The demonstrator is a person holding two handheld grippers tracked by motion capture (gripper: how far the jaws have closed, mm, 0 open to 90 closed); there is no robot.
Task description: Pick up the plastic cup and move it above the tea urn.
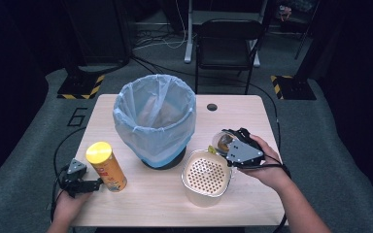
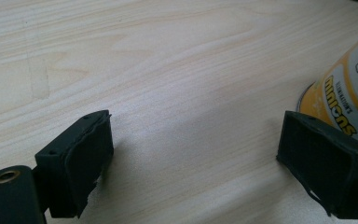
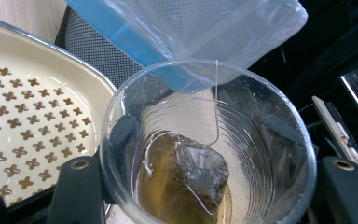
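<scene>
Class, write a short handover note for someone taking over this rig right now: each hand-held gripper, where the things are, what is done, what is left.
Left hand-held gripper: open, beside the yellow can, not gripping it.
Right hand-held gripper: shut on a clear cup with a tea bag and some tea inside, held between the strainer tub and the lined bin.
Done: cup picked up.
Left: probably empty the cup; the can stands untouched.

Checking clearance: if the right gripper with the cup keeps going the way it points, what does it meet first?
Probably the lined bin: it lies just past the cup that the right gripper holds. Depth is unclear.
</scene>
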